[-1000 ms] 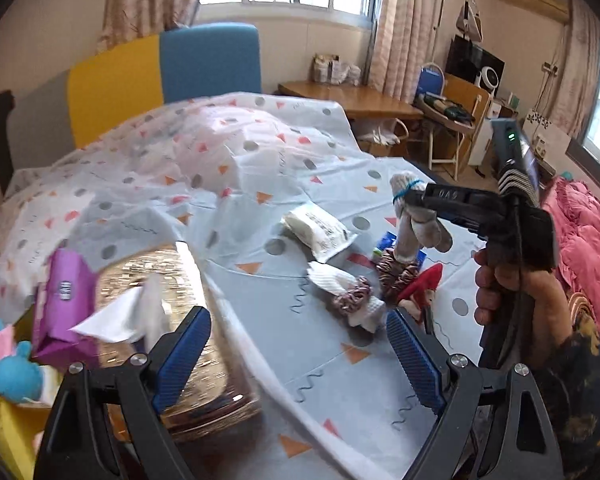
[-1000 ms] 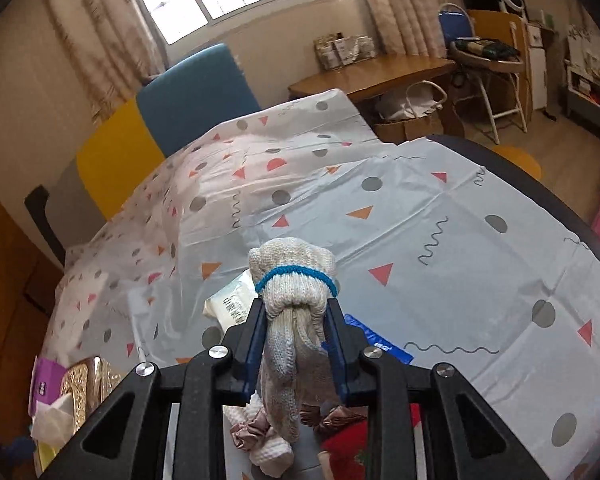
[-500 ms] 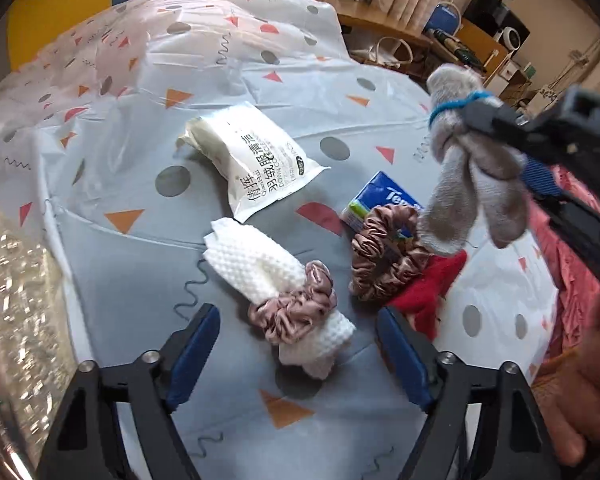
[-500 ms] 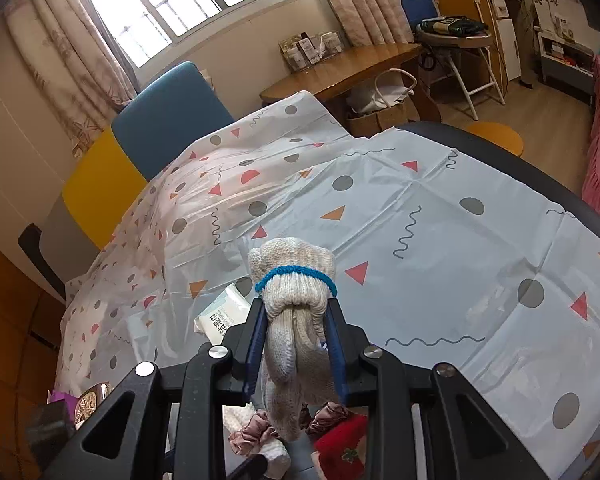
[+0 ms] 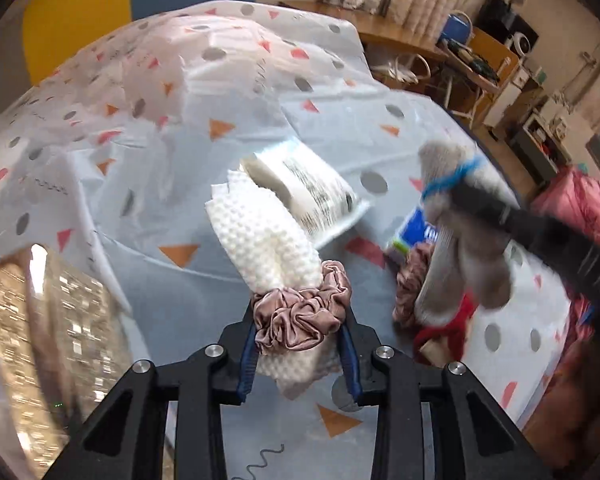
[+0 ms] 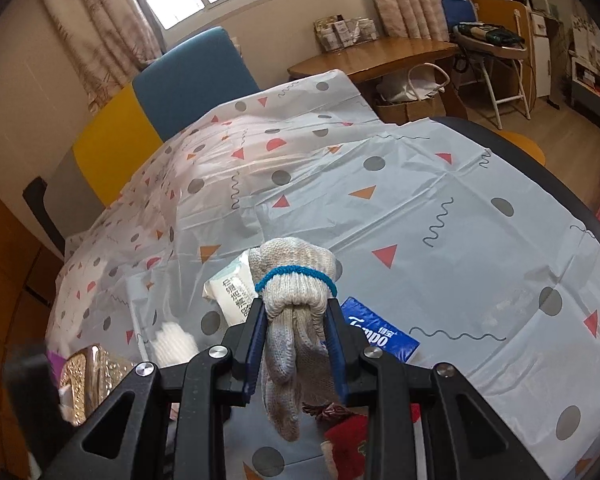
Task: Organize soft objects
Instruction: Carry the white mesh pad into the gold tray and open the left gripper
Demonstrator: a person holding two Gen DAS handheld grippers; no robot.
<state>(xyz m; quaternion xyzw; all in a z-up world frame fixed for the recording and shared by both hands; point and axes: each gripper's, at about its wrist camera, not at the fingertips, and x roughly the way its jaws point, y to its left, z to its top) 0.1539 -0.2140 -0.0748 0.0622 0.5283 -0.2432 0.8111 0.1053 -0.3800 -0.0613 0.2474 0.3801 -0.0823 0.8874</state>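
Hiding behind the grey glove (image 6: 296, 320), a red item (image 6: 346, 444) blurs.

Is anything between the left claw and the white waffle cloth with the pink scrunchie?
Nothing visible. The left claw already straddles the white waffle cloth at its pink scrunchie, and its jaws are closing on the bundle. The wipes pack lies behind it; the right claw holds the knit glove off to the side.

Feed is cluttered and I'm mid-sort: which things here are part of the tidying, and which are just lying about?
Job:
- white towel with scrunchie, left gripper jaws closing on it
- grey glove, in right gripper
- second scrunchie
- red cloth

Lying about:
- wipes pack
- tissue pack
- gold box
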